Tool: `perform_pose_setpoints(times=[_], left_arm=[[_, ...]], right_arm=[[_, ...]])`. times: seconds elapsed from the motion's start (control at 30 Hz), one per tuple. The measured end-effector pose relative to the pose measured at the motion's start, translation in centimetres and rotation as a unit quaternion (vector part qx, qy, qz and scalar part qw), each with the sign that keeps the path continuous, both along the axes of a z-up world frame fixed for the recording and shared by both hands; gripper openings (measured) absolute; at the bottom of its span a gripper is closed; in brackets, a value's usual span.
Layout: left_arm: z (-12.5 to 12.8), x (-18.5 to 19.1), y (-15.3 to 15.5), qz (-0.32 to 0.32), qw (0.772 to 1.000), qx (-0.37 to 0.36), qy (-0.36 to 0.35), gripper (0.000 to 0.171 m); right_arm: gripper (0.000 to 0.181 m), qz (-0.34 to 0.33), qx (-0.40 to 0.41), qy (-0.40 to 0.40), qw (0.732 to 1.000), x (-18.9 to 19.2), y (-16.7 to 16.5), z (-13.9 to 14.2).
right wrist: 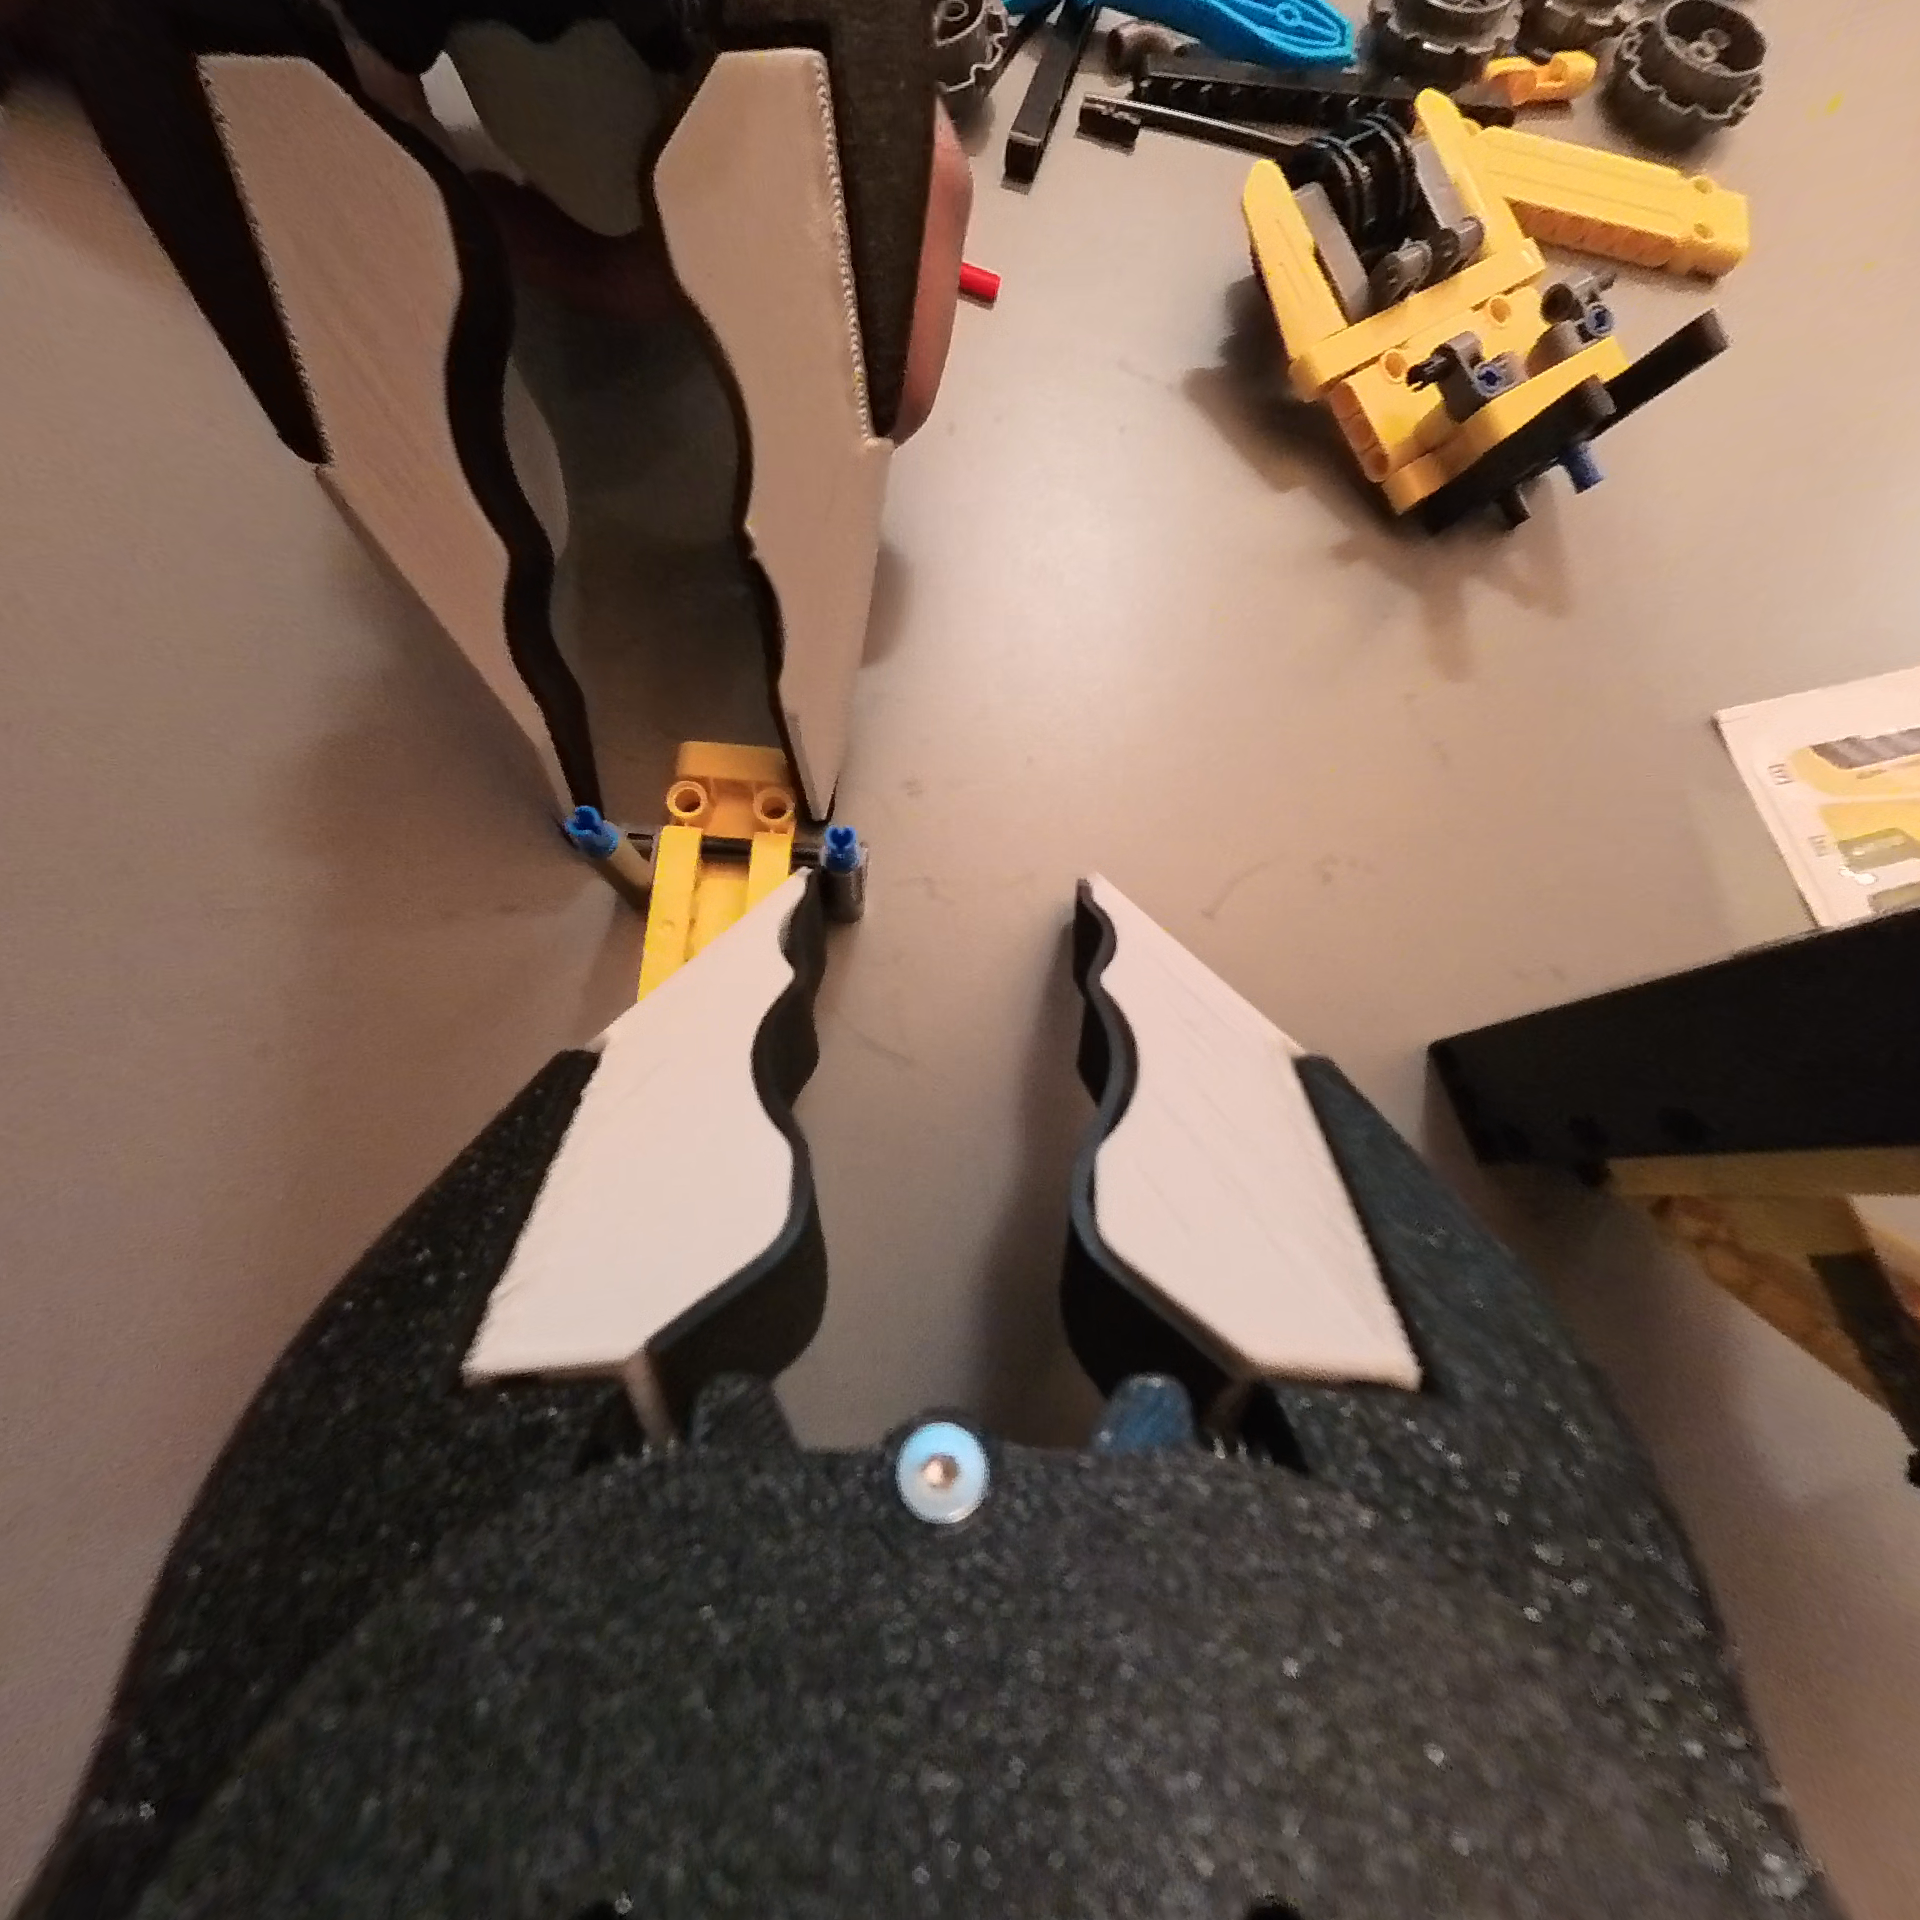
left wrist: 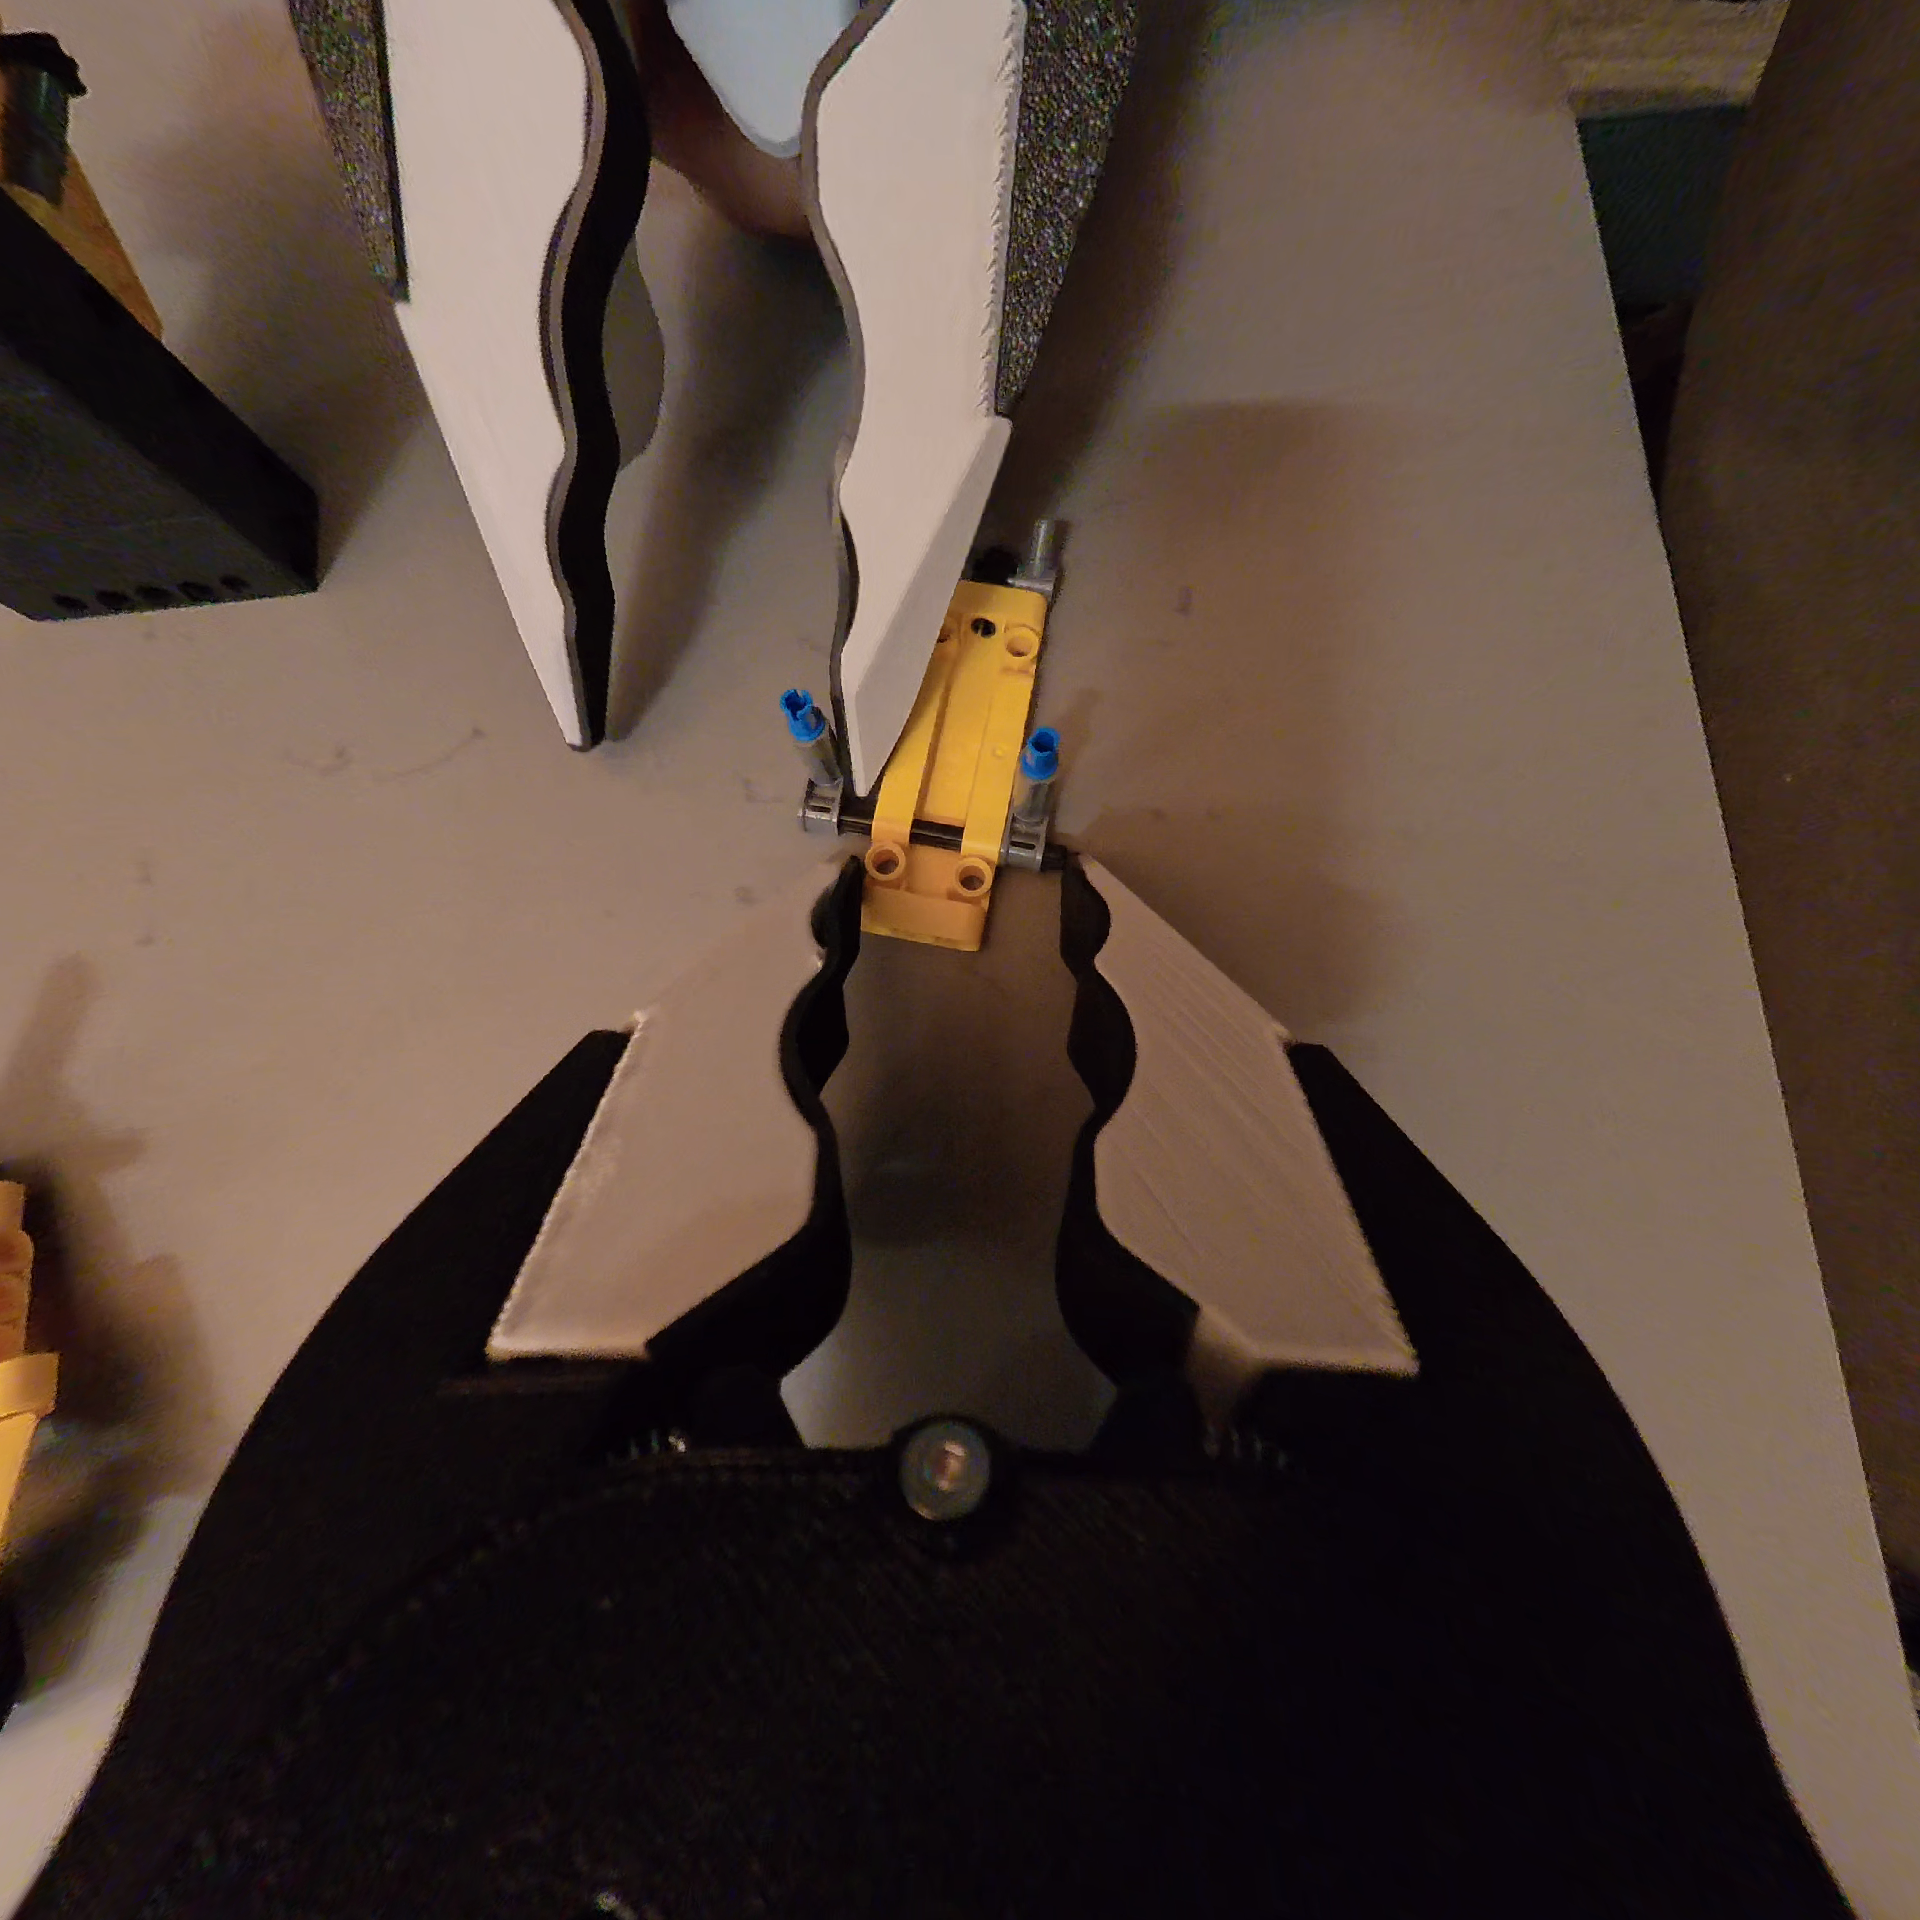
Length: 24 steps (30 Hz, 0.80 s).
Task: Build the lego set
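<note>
Left gripper (left wrist: 961, 868) spread apart around the near end of one yellow brick assembly (left wrist: 961, 769) with two blue pins (left wrist: 1039, 750). Right gripper (right wrist: 940, 894) also apart, one finger (right wrist: 727, 966) over it. Printed sheet (right wrist: 1839, 790) far right.

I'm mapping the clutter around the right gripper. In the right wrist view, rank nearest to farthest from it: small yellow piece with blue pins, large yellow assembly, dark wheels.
From the right gripper:
1. Small yellow piece, at its left fingertip.
2. Large yellow assembly, upper right.
3. Dark wheels, top right edge.
</note>
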State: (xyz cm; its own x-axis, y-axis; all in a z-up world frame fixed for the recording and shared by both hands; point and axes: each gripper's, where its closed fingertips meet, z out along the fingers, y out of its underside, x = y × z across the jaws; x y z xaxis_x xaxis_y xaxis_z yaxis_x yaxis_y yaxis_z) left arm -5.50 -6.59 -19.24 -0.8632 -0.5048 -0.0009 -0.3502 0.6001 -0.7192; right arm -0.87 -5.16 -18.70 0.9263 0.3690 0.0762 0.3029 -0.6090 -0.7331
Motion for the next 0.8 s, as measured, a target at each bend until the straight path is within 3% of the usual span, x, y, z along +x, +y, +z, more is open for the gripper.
perform_pose_setpoints(times=[0.47, 0.8], left_arm=[[0.0, 0.0, 0.0, 0.004, 1.0, -0.004, 0.007, 0.036], [0.0, 0.1, -0.2, 0.005, 1.0, -0.005, 0.01, 0.036]], right_arm=[[0.053, -0.018, -0.005, -0.007, 1.0, 0.3, -0.2, 0.0], [0.02, 0.008, -0.029, 0.024, 0.999, -1.1, -0.9, -0.2]])
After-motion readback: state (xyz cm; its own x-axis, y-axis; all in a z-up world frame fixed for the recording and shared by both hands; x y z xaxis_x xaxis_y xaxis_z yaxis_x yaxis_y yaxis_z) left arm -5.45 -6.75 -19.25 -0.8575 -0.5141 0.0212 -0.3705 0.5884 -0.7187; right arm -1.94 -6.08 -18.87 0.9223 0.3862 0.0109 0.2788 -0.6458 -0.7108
